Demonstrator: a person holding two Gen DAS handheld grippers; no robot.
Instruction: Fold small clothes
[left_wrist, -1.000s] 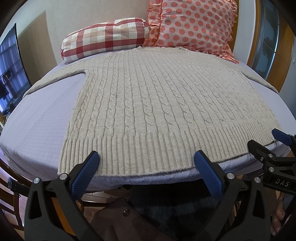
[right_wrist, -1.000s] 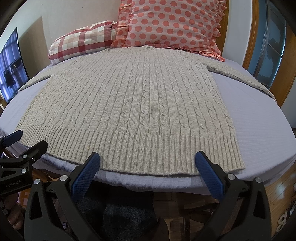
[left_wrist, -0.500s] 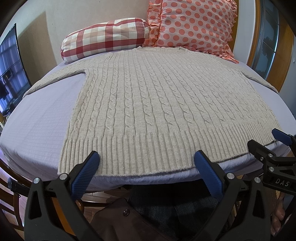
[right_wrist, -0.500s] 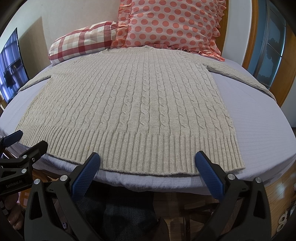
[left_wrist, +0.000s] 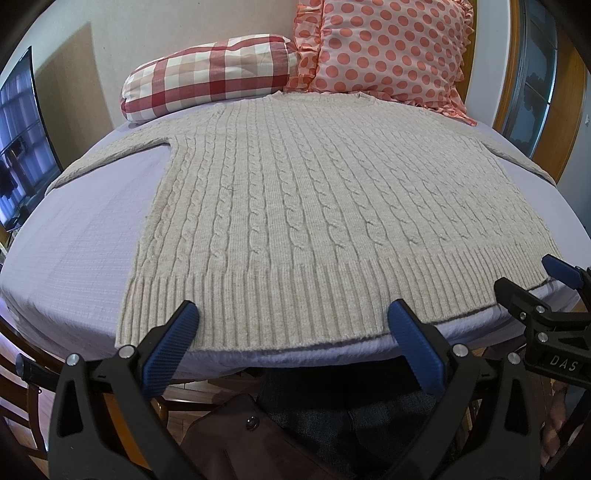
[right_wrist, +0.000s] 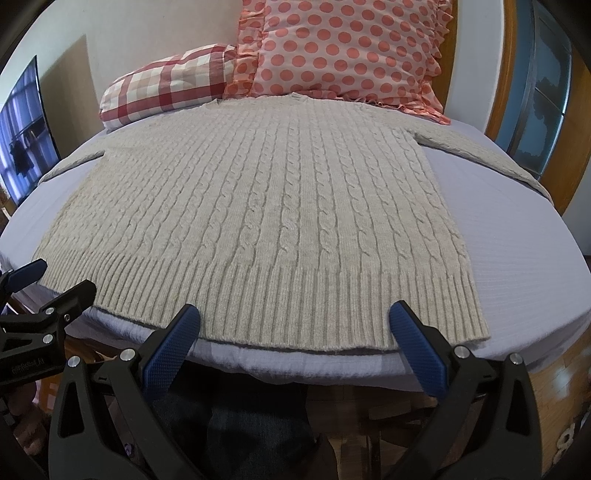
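A beige cable-knit sweater (left_wrist: 314, 206) lies flat and spread out on a lavender-covered table (left_wrist: 81, 236), ribbed hem toward me, sleeves stretched out to both sides. It also shows in the right wrist view (right_wrist: 266, 214). My left gripper (left_wrist: 291, 314) is open and empty, hovering just before the hem's left half. My right gripper (right_wrist: 295, 314) is open and empty, just before the hem's right half. Each gripper shows at the edge of the other's view: the right gripper (left_wrist: 532, 288) and the left gripper (right_wrist: 55, 284).
A red plaid pillow (left_wrist: 210, 77) and a pink polka-dot pillow (left_wrist: 384, 48) stand at the table's far edge. A dark screen (left_wrist: 22, 147) is at the left, a wooden door frame (left_wrist: 569, 122) at the right. A chair and my lap are below the table edge.
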